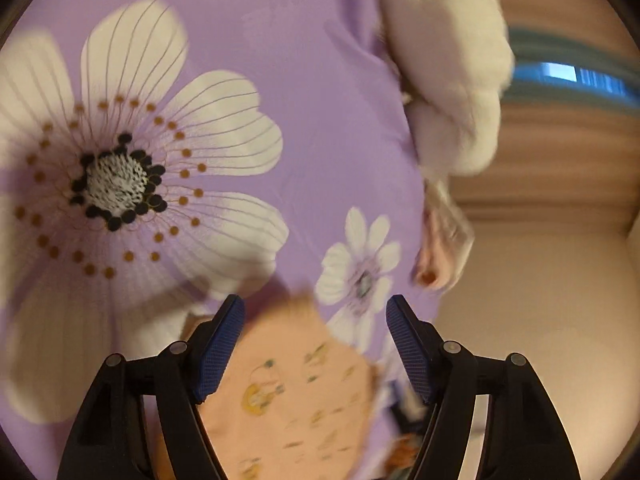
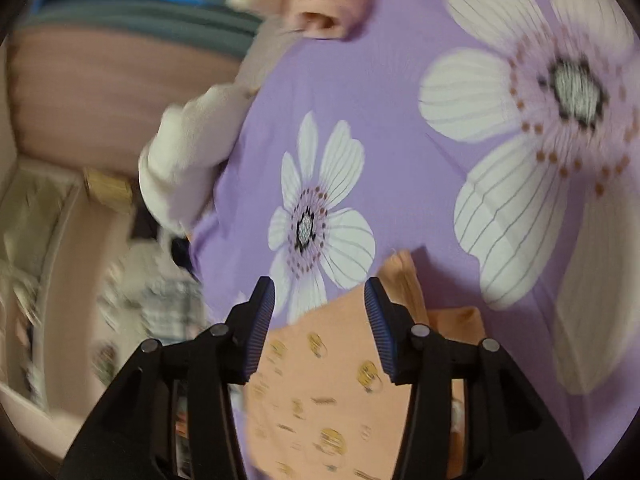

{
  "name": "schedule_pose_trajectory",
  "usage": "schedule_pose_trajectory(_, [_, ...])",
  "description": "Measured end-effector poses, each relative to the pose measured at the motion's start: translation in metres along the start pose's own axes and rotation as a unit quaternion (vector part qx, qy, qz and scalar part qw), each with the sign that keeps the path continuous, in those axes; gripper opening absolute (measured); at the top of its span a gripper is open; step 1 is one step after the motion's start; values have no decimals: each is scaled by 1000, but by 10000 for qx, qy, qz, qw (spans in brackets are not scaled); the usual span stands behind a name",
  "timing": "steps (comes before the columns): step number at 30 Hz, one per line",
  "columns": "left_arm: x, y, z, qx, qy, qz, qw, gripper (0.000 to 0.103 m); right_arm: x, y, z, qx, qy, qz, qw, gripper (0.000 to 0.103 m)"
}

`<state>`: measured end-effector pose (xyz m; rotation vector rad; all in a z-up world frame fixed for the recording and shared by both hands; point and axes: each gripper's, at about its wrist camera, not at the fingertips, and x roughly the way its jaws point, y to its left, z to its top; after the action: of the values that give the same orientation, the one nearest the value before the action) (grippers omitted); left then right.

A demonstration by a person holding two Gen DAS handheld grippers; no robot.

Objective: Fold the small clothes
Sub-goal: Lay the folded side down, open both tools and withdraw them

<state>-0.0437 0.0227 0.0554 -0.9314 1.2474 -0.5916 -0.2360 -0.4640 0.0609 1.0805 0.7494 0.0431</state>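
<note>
A small peach garment with a yellow print [image 1: 292, 392] lies on a purple flowered sheet [image 1: 320, 120]. My left gripper [image 1: 316, 308] is open, its jaws wide apart over the garment's upper edge. The same garment [image 2: 320, 380] shows in the right wrist view, with a folded peach layer at its right. My right gripper [image 2: 320, 292] is open above the garment's top corner. Both views are blurred by motion.
A cream fleece garment [image 1: 448, 60] and a pink sleeve [image 1: 436, 252] lie at the sheet's right edge. In the right wrist view the cream garment [image 2: 188, 152] and a pink piece [image 2: 320, 4] lie at the sheet's far edge. The floor and clutter [image 2: 152, 304] lie left.
</note>
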Motion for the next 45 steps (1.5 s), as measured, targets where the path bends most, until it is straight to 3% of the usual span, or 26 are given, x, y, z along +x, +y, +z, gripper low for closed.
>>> schedule_pose_trajectory(2, [-5, -9, -13, 496, 35, 238, 9985, 72, -10, 15, -13, -671, -19, -356, 9971, 45])
schedule_pose_trajectory(5, [-7, -26, -42, 1402, 166, 652, 9878, 72, -20, 30, -37, -1529, 22, -813, 9849, 30])
schedule_pose_trajectory(9, [-9, -41, -94, 2488, 313, 1001, 9629, 69, -34, 32, -71, -2326, 93, -1214, 9649, 21])
schedule_pose_trajectory(14, [-8, -37, -154, 3309, 477, 1266, 9339, 56, -45, 31, -116, -2823, 271, -1362, 9492, 17])
schedule_pose_trajectory(18, [-7, -24, -184, 3553, 630, 1415, 9218, 56, -49, 20, -142, -2983, 531, -1592, 9396, 15])
schedule_pose_trajectory(21, [-5, -4, -194, 3447, 693, 1602, 9223, 56, -47, 6, -158, -3040, 659, -2002, 9291, 15])
schedule_pose_trajectory(24, [-13, 4, -202, 3332, 651, 1486, 9288, 56, -45, -12, -165, -2869, 807, -2200, 9289, 12])
schedule_pose_trajectory(27, [-25, 6, -204, 3106, 628, 1362, 9386, 56, -50, -17, -169, -2780, 748, -2116, 9340, 11])
schedule_pose_trajectory(32, [-47, 3, -204, 2957, 382, 1329, 9452, 56, -60, -10, -174, -2796, 789, -2058, 9345, 19])
schedule_pose_trajectory(35, [-57, 6, -196, 2775, 247, 1246, 9523, 63, -71, -1, -178, -2762, 693, -1830, 9410, 24])
schedule_pose_trajectory(45, [-40, 31, -126, 1527, 73, 586, 9865, 65, -60, 29, -183, -2786, 624, -1229, 9505, 34])
